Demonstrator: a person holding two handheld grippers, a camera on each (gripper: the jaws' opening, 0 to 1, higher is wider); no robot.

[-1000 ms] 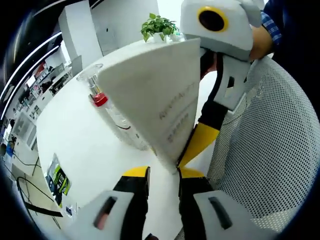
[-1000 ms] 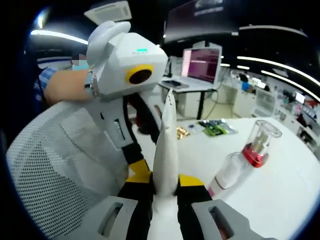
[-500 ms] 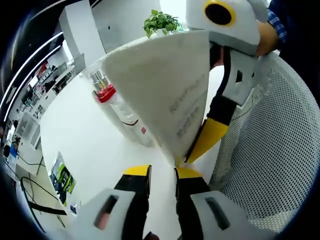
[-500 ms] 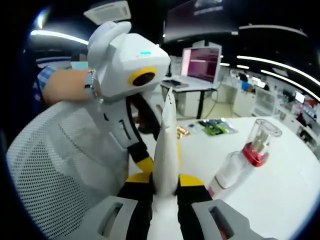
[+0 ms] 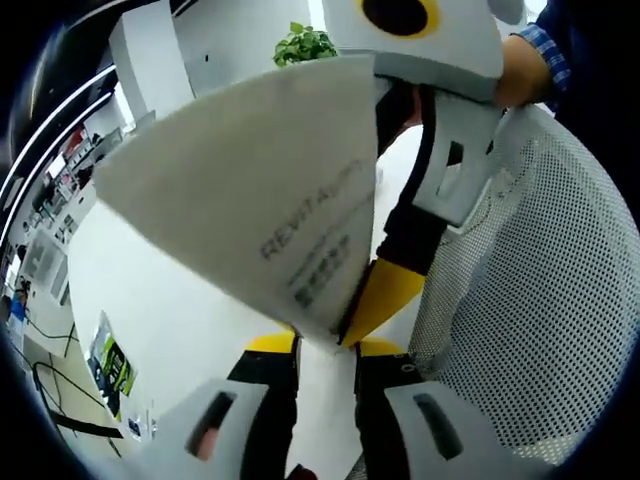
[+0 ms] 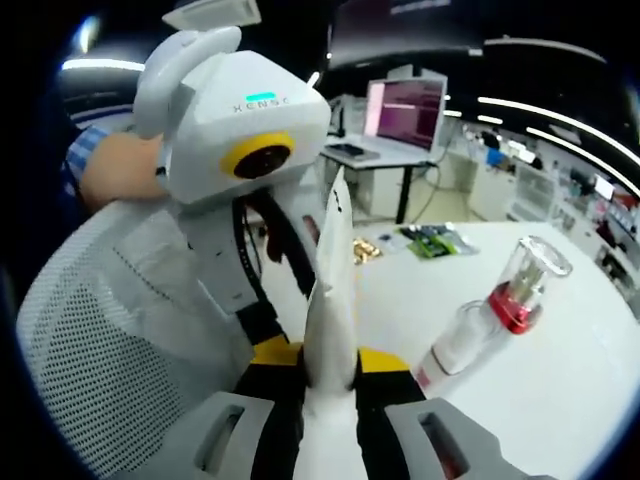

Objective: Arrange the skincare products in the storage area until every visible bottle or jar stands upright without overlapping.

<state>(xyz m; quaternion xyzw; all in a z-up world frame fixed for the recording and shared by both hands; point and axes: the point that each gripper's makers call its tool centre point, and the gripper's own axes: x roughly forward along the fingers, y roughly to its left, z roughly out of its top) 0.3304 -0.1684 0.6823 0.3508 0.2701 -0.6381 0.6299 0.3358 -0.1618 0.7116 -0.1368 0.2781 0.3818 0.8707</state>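
A flat white tube (image 5: 270, 200) printed with grey letters is pinched at its narrow end by my right gripper (image 5: 368, 305), which reaches in from the upper right. In the right gripper view the tube (image 6: 332, 280) stands edge-on between the shut jaws of my right gripper (image 6: 330, 358). My left gripper (image 5: 325, 346) sits just below the tube's lower corner, jaws a little apart with nothing between them. It shows as the left gripper (image 6: 272, 348) right beside the tube. A white bottle (image 6: 470, 335) with a red collar and clear cap lies tilted on the table.
A white mesh basket wall (image 5: 540, 300) curves along the right, and the same basket (image 6: 90, 340) is on the left in the right gripper view. On the white table (image 6: 560, 380) lie a green packet (image 6: 432, 240) and a small gold item (image 6: 362, 256). A potted plant (image 5: 305, 45) stands far back.
In the left gripper view the tube has swung left and closer and now covers the red-collared bottle. In the right gripper view the left gripper has drawn nearer; the bottle has not moved.
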